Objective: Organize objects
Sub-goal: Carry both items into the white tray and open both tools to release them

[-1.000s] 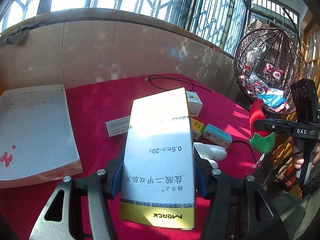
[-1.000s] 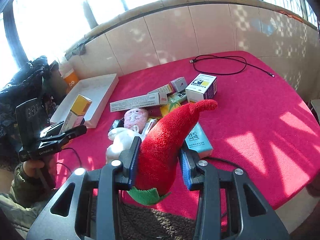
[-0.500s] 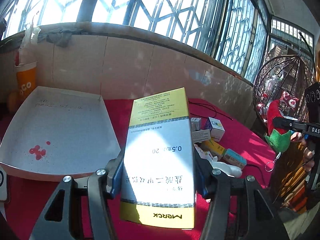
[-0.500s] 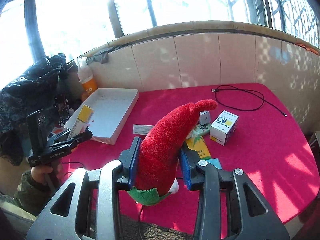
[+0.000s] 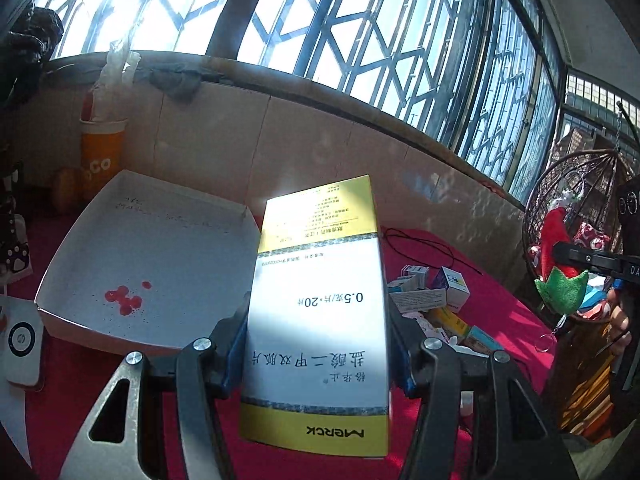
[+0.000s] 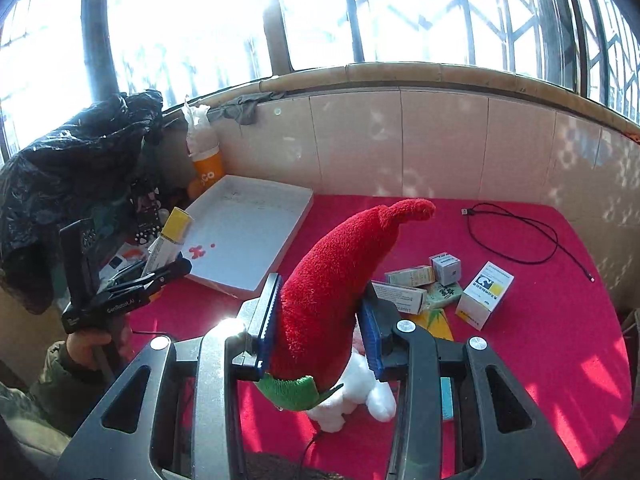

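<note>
The left gripper (image 5: 318,344) is clamped on a white and yellow medicine box (image 5: 318,312), whose long sides sit between the blue pads while its yellow end juts forward over the near edge of the white tray (image 5: 80,256). The right gripper (image 6: 320,320) pinches a red plush chili (image 6: 340,280) across its thick part (green stem end toward the camera, curled tip pointing up and away over the table).

The left wrist view alone shows a wicker hanging chair (image 5: 576,208) off to the right, with the chili in the other gripper in front of it. The right wrist view alone shows a black plastic bag (image 6: 72,168) at left, a white plush toy (image 6: 356,392) lying under the chili, and a hand (image 6: 86,344) around the left gripper's handle.

The tray rests on the red tablecloth (image 6: 540,320) and holds only a few red spots (image 5: 124,300). Small cartons (image 6: 440,288) lie loose beside it, and a black cable (image 6: 516,236) curls farther back. An orange cup (image 6: 208,168) stuffed with white plastic stands behind the tray.
</note>
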A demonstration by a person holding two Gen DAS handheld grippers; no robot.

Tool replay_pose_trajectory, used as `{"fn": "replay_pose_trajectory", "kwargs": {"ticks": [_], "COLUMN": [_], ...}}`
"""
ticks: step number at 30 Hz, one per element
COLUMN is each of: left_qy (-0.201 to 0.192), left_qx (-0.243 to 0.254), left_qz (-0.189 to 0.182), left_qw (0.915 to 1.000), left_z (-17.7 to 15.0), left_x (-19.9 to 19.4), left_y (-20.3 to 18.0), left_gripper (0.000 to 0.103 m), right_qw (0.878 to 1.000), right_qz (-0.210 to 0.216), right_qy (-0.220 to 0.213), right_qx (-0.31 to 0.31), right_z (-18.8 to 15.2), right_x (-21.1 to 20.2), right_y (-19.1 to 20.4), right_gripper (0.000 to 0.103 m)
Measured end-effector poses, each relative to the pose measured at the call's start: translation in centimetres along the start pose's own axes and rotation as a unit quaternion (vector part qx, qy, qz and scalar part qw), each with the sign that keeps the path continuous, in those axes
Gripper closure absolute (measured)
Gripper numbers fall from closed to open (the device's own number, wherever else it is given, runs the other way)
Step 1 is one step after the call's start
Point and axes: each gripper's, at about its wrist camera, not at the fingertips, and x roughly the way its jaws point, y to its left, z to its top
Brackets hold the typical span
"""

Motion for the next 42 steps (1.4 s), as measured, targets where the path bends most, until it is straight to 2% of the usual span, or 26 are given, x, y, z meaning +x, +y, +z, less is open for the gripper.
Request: {"fn": "replay_pose_trajectory", "kwargs": {"ticks": [23, 33, 42], "left_qy": [-0.022, -0.036, -0.016], "left_qx": [-0.028, -0.034, -0.03], "left_qz": [0.05, 0.076, 0.113], "left_qw": [0.9981, 0.9959, 0.9931], "left_z": [1.4, 3.7, 4.9], "left_x": [-0.2, 1.1, 4.1], "left_y": [5.5, 7.6, 9.9], "left_gripper": [0.045, 0.045, 0.045], "right_qw": [0.996, 0.992, 0.986], "right_qz": [0.036, 0.041, 0.043], "right_qy": [0.046, 0.092, 0.144], "right_qx": [-0.072, -0.078, -0.075], "right_z": [3.9, 5.9, 6.5], "right_x": [7.5, 13.7, 21.3], "right_y": [5.9, 7.3, 8.9], "right_gripper": [0.067, 0.067, 0.067]}}
